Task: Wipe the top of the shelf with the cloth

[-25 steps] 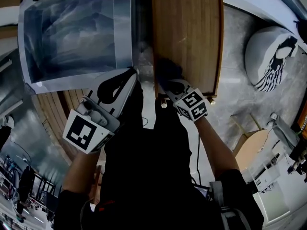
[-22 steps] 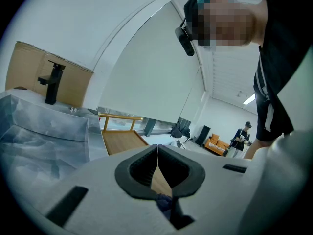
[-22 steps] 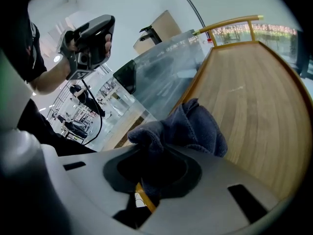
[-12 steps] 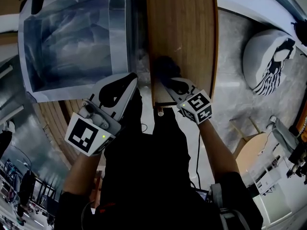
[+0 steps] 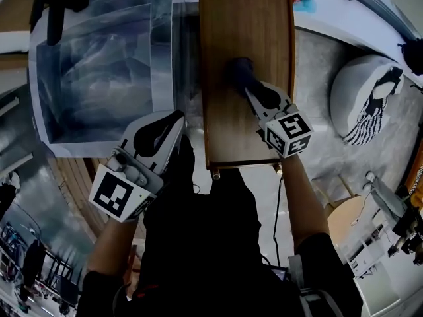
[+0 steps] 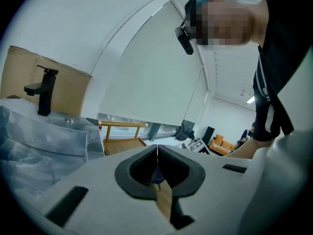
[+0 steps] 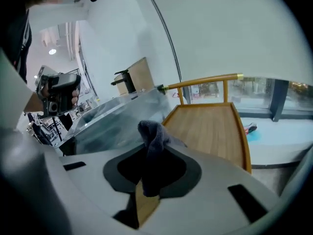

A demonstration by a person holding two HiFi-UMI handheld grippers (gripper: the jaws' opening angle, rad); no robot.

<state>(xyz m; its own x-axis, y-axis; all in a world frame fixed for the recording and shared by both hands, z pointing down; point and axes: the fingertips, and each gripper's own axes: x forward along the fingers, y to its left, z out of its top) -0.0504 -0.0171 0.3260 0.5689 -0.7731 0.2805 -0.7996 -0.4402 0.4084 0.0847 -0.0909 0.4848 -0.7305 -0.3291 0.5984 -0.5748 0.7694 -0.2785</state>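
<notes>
Right tool [image 5: 253,92] clenched on the dark grey cloth [image 5: 238,69], whose bunched free end projects ahead of the jaws and appears to rest on the wooden shelf top [image 5: 244,18] beneath. The board's long axis runs straight ahead of the tool, away from the person. Strokes are best laid along it in overlapping lanes, out to the raised side rims. Left tool [image 5: 173,120], jaws closed on nothing, hangs leftward off the shelf, beside clear plastic sheeting [image 5: 99,65].

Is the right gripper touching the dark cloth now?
Touching. In the right gripper view the right gripper has its jaws shut on the cloth.
</notes>
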